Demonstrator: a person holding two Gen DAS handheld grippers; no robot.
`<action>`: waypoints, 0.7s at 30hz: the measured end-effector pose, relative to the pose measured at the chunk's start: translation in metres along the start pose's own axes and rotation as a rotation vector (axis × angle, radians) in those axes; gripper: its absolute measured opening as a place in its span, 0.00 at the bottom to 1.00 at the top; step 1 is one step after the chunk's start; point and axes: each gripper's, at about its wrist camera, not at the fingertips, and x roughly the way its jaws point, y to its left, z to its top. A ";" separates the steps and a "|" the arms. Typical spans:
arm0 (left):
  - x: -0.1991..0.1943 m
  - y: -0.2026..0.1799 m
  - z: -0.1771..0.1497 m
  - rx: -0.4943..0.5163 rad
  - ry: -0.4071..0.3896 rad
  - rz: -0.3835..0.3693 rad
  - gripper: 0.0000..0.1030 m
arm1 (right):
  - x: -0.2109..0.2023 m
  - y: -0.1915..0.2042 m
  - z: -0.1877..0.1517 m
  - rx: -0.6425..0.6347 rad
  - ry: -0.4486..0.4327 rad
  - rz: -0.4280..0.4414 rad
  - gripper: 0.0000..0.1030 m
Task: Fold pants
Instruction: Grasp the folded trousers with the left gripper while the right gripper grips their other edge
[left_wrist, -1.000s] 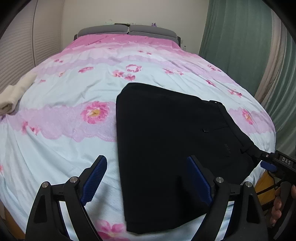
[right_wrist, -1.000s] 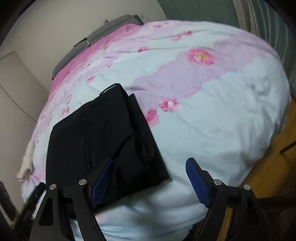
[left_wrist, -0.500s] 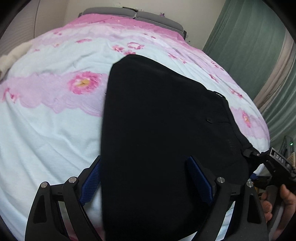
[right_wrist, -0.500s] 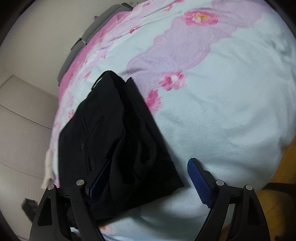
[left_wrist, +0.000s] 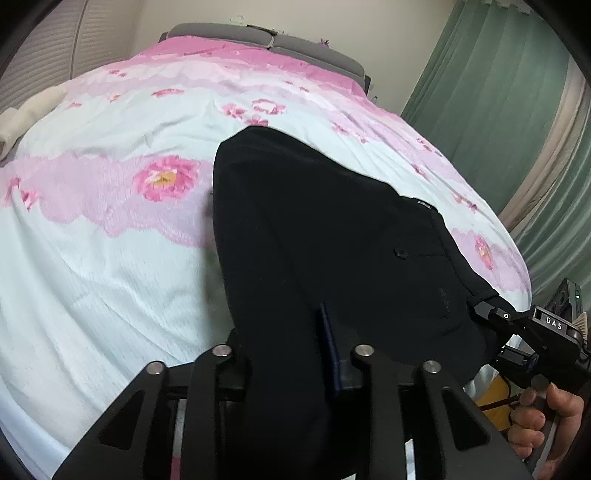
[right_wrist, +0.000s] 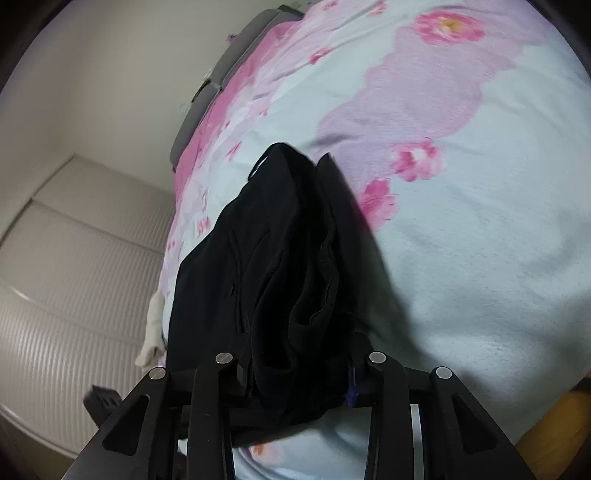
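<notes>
Pale floral bedding (left_wrist: 110, 280) with pink blossoms and scalloped pink bands covers the bed, green curtains (left_wrist: 498, 99) hanging at two o'clock in the left wrist view. One second ago both sets of blue-padded fingers were spread wide above the folded black pants (left_wrist: 332, 229); now the left gripper (left_wrist: 291, 354) is clamped on the near edge of the cloth, and the right gripper (right_wrist: 299, 369) is pinched on the bunched waistband end. "DAS" can be read on the right tool at four o'clock in the left wrist view. The fabric is matte and dark, a small button (left_wrist: 400, 253) visible. A cream towel (left_wrist: 26, 114) lies at ten o'clock.
</notes>
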 end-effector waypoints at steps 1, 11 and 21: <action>-0.002 0.001 0.001 0.003 -0.004 -0.005 0.24 | 0.003 0.000 0.000 -0.004 0.010 -0.013 0.32; -0.039 0.001 0.028 0.050 -0.127 0.013 0.21 | -0.025 0.063 0.003 -0.152 -0.078 -0.001 0.26; -0.085 0.037 0.069 0.016 -0.168 0.029 0.21 | -0.010 0.150 0.006 -0.261 -0.091 0.077 0.26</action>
